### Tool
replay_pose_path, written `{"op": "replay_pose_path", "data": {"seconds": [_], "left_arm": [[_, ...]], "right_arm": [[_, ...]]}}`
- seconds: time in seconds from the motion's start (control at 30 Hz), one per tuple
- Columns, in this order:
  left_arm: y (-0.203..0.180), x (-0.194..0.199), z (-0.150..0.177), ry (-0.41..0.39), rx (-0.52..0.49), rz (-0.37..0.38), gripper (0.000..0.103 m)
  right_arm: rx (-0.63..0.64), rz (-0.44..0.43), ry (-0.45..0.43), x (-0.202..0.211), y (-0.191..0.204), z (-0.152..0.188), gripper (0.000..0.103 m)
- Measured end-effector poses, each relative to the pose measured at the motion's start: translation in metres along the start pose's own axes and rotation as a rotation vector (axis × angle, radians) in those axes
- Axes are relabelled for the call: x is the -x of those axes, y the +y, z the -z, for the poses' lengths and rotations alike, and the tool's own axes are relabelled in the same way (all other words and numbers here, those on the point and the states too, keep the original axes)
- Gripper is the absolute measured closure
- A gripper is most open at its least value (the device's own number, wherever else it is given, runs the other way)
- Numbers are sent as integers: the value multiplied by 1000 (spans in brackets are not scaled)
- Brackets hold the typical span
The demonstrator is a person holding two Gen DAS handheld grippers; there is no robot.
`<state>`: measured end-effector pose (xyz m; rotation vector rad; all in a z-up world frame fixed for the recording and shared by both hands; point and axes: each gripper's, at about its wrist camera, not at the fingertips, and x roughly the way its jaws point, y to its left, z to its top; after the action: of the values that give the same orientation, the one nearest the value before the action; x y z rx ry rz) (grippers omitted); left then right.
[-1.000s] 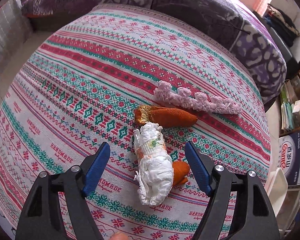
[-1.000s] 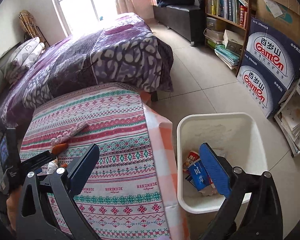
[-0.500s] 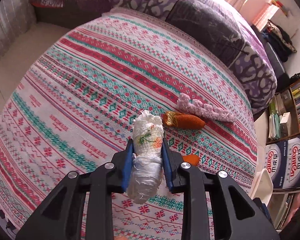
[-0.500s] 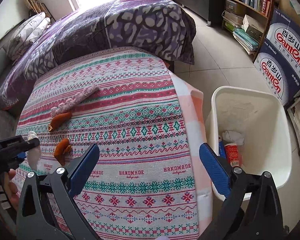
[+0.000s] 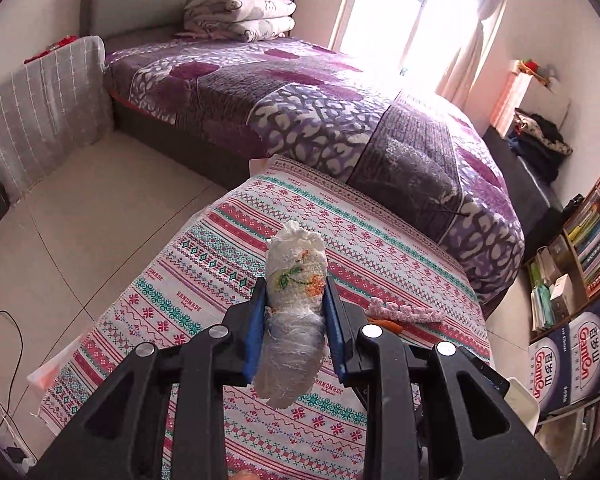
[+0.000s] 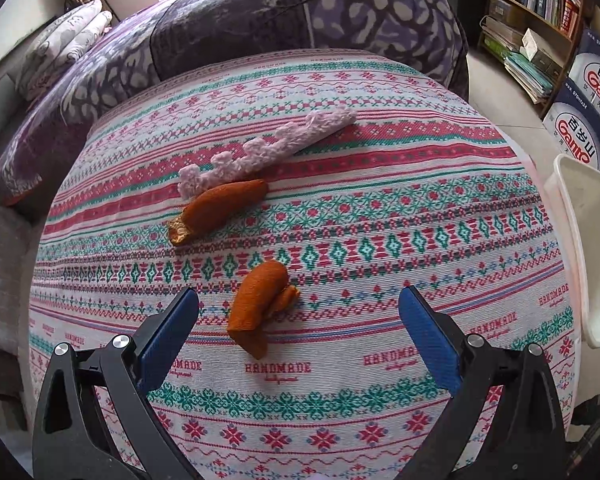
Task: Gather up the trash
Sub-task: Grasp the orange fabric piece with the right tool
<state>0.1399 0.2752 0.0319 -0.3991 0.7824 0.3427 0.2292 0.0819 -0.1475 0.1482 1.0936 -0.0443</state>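
Bedroom setting: a bed with a purple patterned quilt [image 5: 340, 120] is seen behind a desk covered by a striped "HANDMADE" cloth [image 5: 204, 280], with folded bedding stacked by the headboard and a bright window beyond.

From the left wrist view, the left tongs [image 5: 294, 320] are seen clamped tight on a crumpled white wad of trash [image 5: 294, 300], a plastic-wrapped bundle with a bit of green and orange print on it. The wad is pinched between the blue pads and held up clear of the cloth, with both ends sticking out past the pads. A pink crocheted strip [image 5: 404, 314] is glimpsed lying on the cloth just past the right pad, with an orange scrap peeking out beside it. Bookshelves and blue Ganten cartons [image 5: 572, 356] are lined up at the right edge.

From the right wrist view, the right tongs [image 6: 298, 320] are spread wide with nothing gripped, hovering over the cloth. A curled piece of orange peel [image 6: 260, 304] is found lying on the cloth between the two pads, closer to the left one, untouched. A second, longer peel [image 6: 220, 208] is laid further back, touching the end of the pink strip [image 6: 268, 148]. A white bin [image 6: 580, 252] is spotted off the desk's right edge; what's inside can't be made out.
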Motion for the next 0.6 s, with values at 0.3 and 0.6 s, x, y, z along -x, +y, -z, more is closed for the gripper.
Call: {"op": "replay_pose_path", "data": {"seconds": [0.3,0.6], "left_arm": [[24,-1,-2,13,38,-26,75],[10,17,0,-112,-40,-114,75]], "right_arm": [[74,17,-31,-12,11,4,62],[237,-80,-134,41,15,-12,75]]}}
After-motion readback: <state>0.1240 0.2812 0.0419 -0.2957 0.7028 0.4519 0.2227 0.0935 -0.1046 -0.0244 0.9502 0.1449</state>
